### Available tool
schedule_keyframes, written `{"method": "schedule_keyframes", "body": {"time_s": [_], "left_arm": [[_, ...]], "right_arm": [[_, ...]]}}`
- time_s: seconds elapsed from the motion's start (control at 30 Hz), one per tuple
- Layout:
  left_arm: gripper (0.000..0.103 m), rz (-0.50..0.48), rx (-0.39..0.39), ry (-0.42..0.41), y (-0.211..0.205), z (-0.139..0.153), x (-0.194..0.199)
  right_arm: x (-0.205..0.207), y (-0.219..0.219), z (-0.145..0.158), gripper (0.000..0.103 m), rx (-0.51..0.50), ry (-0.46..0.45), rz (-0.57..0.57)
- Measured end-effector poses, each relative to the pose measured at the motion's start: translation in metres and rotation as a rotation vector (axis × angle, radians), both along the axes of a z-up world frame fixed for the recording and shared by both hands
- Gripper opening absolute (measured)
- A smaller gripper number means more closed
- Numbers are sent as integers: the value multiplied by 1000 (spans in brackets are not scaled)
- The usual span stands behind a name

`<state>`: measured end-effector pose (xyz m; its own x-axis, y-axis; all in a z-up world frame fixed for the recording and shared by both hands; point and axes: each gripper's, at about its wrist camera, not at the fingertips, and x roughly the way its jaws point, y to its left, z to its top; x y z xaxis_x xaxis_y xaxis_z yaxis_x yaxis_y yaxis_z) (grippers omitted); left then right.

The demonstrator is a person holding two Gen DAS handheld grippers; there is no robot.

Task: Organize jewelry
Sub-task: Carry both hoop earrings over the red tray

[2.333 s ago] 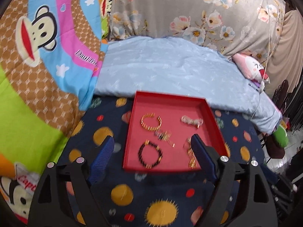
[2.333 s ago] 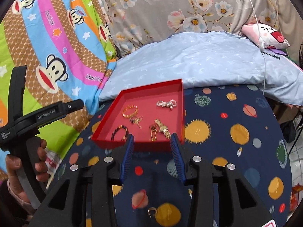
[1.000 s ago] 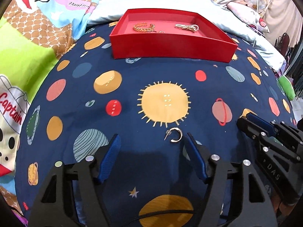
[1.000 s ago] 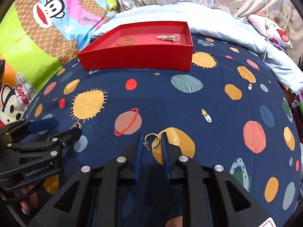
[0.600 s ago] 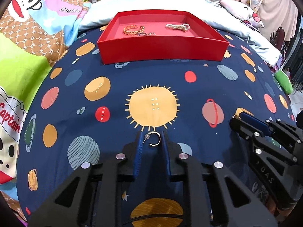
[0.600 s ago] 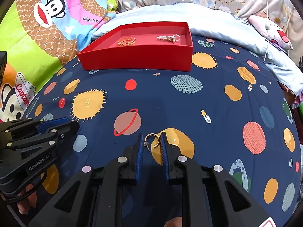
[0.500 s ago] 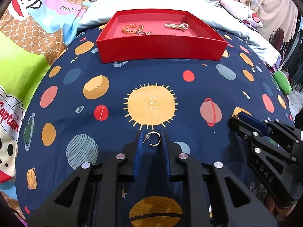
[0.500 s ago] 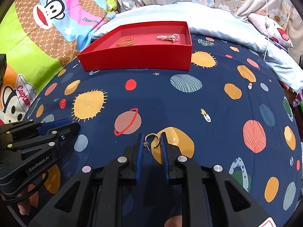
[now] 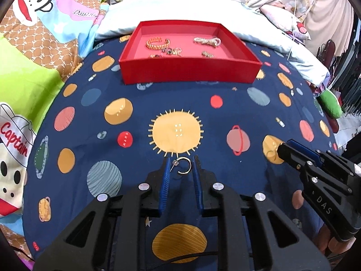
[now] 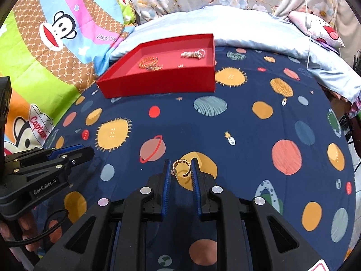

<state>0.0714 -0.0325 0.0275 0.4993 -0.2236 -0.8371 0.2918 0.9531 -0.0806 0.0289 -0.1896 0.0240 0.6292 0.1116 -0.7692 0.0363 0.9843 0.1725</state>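
My left gripper (image 9: 180, 166) is shut on a gold hoop earring (image 9: 183, 166) and holds it a little above the navy planet-print bedspread (image 9: 216, 122). My right gripper (image 10: 180, 169) is shut on a second gold hoop earring (image 10: 181, 168), also just above the bedspread. The red jewelry tray (image 9: 189, 71) lies ahead at the far side, with several gold bracelets (image 9: 157, 43) and a pearl piece (image 9: 207, 41) inside. It also shows in the right wrist view (image 10: 158, 83). Each gripper shows in the other's view: the right one (image 9: 315, 169), the left one (image 10: 45, 164).
A pale blue pillow (image 9: 180, 9) lies behind the tray. A bright monkey-print blanket (image 9: 33, 56) rises on the left. A pink plush (image 10: 320, 29) and a white cable (image 10: 308, 22) are at the far right. The bed's edge drops off to the right.
Over two seconds both grippers came down from the tray to the bedspread and shut on the earrings. In the last half second both have lifted and tilted slightly; the tray's inside shows more.
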Motion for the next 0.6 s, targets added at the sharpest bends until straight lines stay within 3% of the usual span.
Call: {"method": "schedule_keyframes", "body": {"time_s": [0.6], "left_arm": [[19,94,-93,-174,51,100,30]], "right_arm": [[9,-18,92,16,32,-187,-7]]}}
